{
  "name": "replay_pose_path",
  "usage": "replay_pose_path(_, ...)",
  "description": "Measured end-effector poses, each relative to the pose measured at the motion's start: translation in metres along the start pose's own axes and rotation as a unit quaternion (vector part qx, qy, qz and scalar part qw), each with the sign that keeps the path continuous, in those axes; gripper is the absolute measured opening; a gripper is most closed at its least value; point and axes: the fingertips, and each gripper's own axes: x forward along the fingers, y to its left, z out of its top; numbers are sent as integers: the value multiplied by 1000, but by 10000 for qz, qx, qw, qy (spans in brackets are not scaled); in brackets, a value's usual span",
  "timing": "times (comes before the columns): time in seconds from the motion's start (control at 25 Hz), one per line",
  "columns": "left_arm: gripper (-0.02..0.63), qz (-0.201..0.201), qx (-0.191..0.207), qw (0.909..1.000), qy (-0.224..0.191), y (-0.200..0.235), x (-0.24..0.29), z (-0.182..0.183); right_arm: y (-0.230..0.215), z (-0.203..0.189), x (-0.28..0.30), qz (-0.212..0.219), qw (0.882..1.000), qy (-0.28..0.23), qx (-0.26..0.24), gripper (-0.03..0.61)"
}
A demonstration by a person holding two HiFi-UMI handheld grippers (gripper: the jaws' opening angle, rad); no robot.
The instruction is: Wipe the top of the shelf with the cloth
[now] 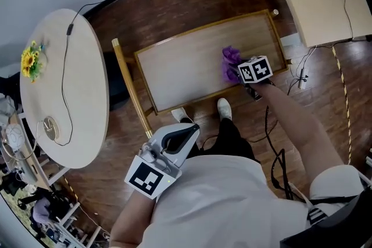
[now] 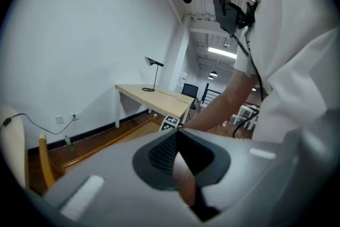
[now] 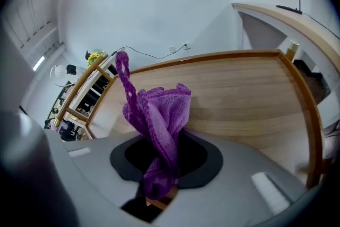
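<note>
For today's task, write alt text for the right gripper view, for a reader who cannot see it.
The right gripper is shut on a bunched purple cloth, which stands up from its jaws. Beyond it lies the light wooden shelf top with a raised rim, and a white wall behind.

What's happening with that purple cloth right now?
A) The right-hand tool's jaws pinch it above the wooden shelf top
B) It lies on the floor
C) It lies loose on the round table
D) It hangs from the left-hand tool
A: the right gripper view shows the purple cloth clamped between the jaws of the right gripper, bunched up over the wooden shelf top.
</note>
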Motion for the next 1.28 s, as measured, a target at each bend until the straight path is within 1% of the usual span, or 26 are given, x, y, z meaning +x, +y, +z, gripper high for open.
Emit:
replay_pose_path(0.28,18,0,-19,10000,-22,-12,21,9,-92,-13,-48,-638,9979,86,116,97)
replay_pose_path(0.4,18,-38,15,10000,-42,-19,29,10,-127,-21,-68,-919,9955,113,196,97)
replay_pose_path(0.52,18,-19,-58,10000,-67,-22,34,12,-157,-23,-88,-1226,9921,162,193,97)
replay_pose_path(0.64,18,82,-134,9998,-87,-20,36,10,-179,-24,-104,-1505,9882,150,241,97)
replay_pose_path(0.8,18,237,-111,9996,-89,-14,32,8,-184,-24,-116,-1578,9870,4,314,97)
replay_pose_path(0.88,18,339,-103,9993,-112,-11,26,10,-171,-19,-119,-1474,9886,-125,279,97)
replay_pose_path(1.0,18,466,-75,9988,-132,-7,15,9,-124,-7,-113,-1065,9938,-330,-11,97)
replay_pose_path(1.12,18,536,-68,9983,-197,-3,1,3,-52,5,-95,-556,9964,-396,-502,97)
replay_pose_path(1.2,18,566,-34,9981,-239,-2,-9,0,6,12,-77,-82,9967,-401,-696,97)
replay_pose_path(1.28,18,617,-57,9977,-277,-2,-18,-4,70,14,-55,468,9945,-359,-864,97)
